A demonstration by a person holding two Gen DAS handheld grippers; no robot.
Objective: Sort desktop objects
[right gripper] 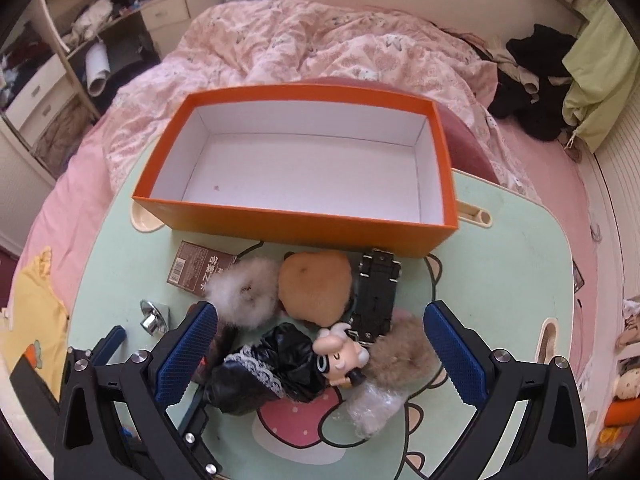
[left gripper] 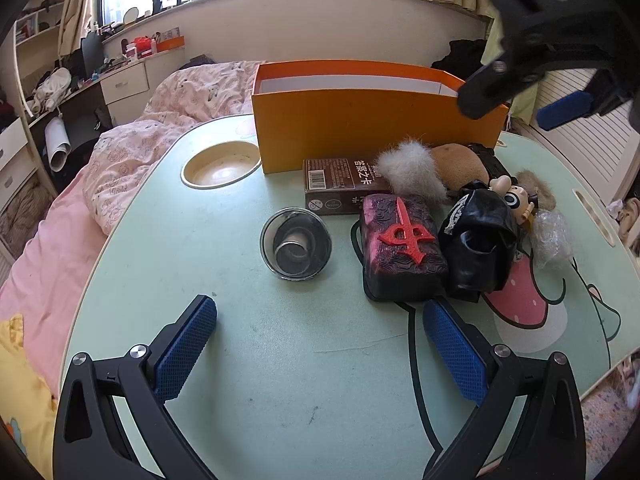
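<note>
Left gripper (left gripper: 320,344) hovers low over the bare near part of the table (left gripper: 248,360), jaws spread wide, holding nothing; likely staged for the glass jar (left gripper: 296,244) just ahead. Right gripper (right gripper: 320,344) sits higher, jaws also wide and empty, straddling the figurine (right gripper: 340,356) from above, probably the first pick. Figurine lies on its side in the clutter, long axis running left-right, head pointing right. Beyond, the orange box (right gripper: 304,228) stands empty, long side facing the pile.
</note>
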